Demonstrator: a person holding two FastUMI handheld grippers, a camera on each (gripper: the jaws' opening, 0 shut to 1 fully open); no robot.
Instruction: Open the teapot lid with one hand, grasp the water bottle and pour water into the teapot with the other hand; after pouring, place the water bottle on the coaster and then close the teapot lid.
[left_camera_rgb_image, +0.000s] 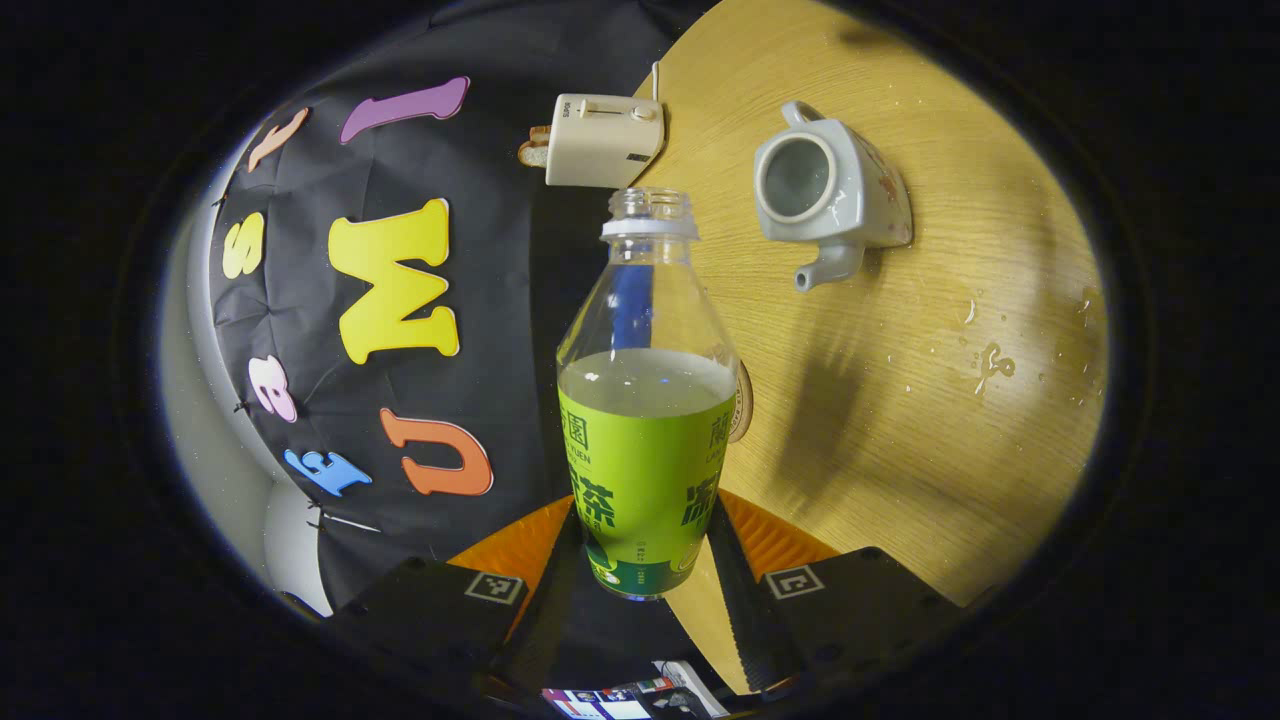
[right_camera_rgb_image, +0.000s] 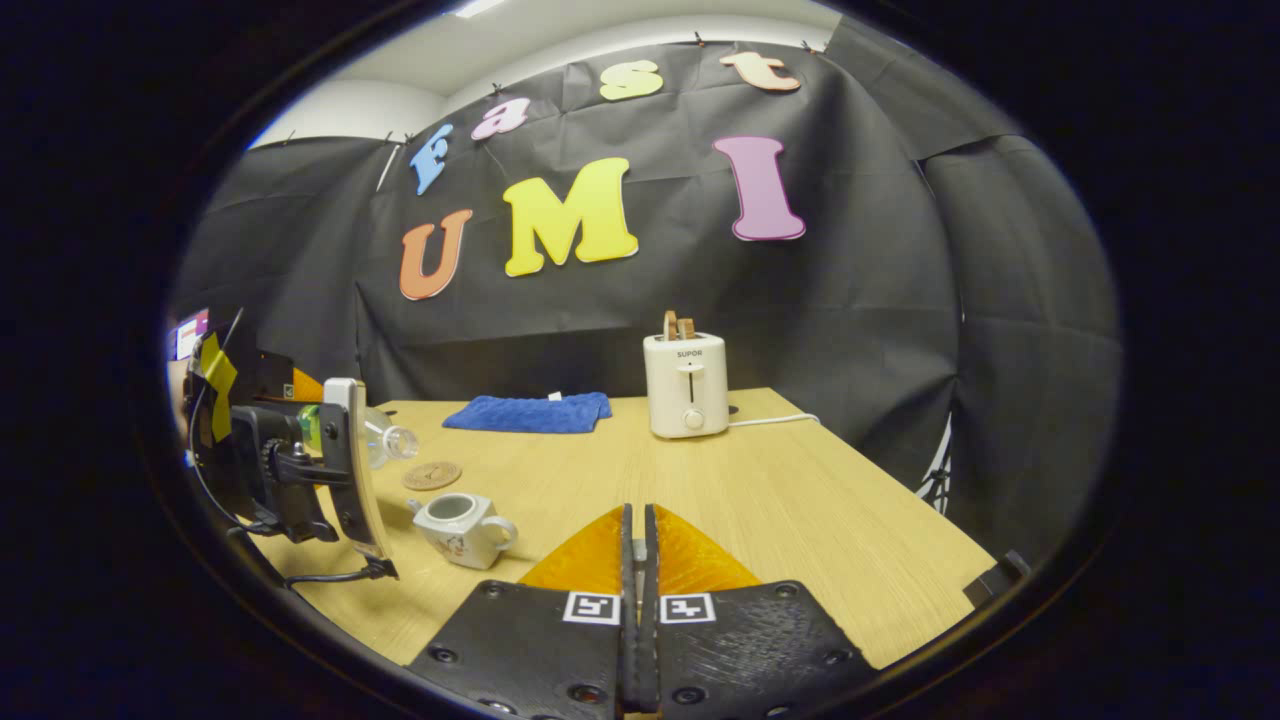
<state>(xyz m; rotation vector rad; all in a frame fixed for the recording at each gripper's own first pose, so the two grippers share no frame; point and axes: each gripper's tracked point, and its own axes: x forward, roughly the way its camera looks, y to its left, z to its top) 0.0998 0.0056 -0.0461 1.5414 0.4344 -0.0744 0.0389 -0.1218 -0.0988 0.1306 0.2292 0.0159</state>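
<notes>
Bottle held over counter, teapot open, pour risk ahead

Left claw clamped on the bottle at its lower label, cap off, liquid near half; seen from the right gripper view the bottle tips neck-forward above the coaster and the teapot. Teapot stands lidless on the counter, mouth small, off to one side of the bottle neck; lid not located. Right claw pressed together, nothing visible between the fingers. Risks, judged: tilt before the neck is over the mouth sends liquid onto the counter, where drops already lie; the low grip lets the bottle swing; wet wood may let the teapot slide; toaster stands well apart
</notes>
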